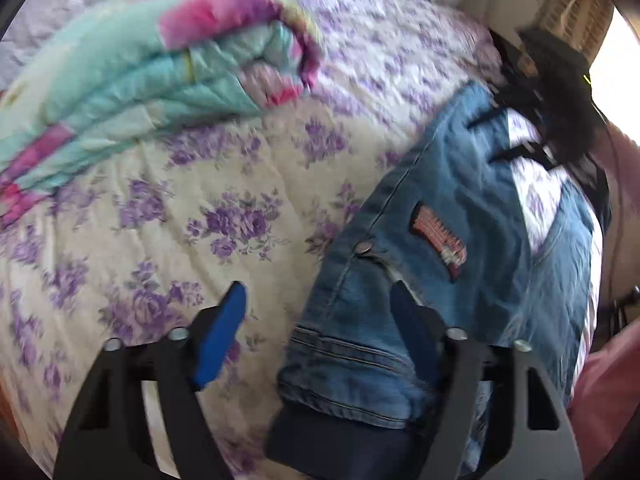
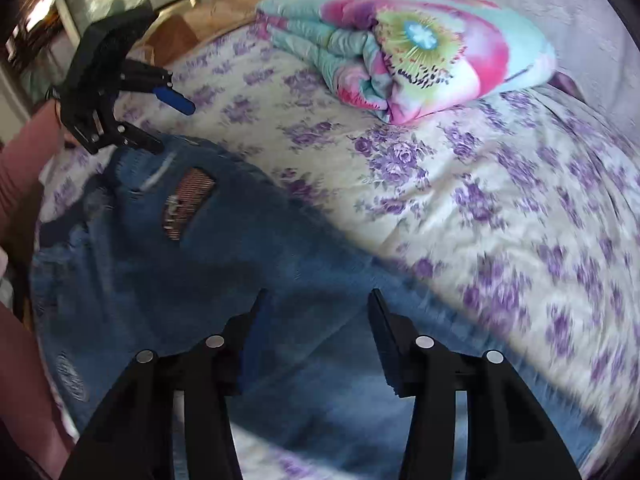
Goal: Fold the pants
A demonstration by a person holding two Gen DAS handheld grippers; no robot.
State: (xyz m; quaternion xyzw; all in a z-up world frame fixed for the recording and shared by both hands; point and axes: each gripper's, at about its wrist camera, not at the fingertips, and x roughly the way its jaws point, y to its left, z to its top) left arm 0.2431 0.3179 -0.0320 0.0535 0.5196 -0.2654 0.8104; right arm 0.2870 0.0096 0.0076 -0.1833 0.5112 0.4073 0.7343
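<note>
Blue denim pants [image 1: 472, 240] with an orange patch [image 1: 440, 236] lie on the flowered bedspread; they also show in the right wrist view [image 2: 192, 264]. My left gripper [image 1: 320, 296] is open at the waistband, its right finger over the denim, its left finger over the bedspread. It also shows in the right wrist view [image 2: 170, 120], open at the pants' far end. My right gripper [image 2: 316, 300] is open, just above the denim. It shows in the left wrist view [image 1: 494, 136], jaws apart at the pants' far edge.
A folded teal and pink quilt [image 2: 404, 44] lies at the head of the bed [image 2: 500, 184]. A person's pink sleeve [image 2: 24, 160] is at the left. A wooden headboard [image 2: 240, 4] is behind.
</note>
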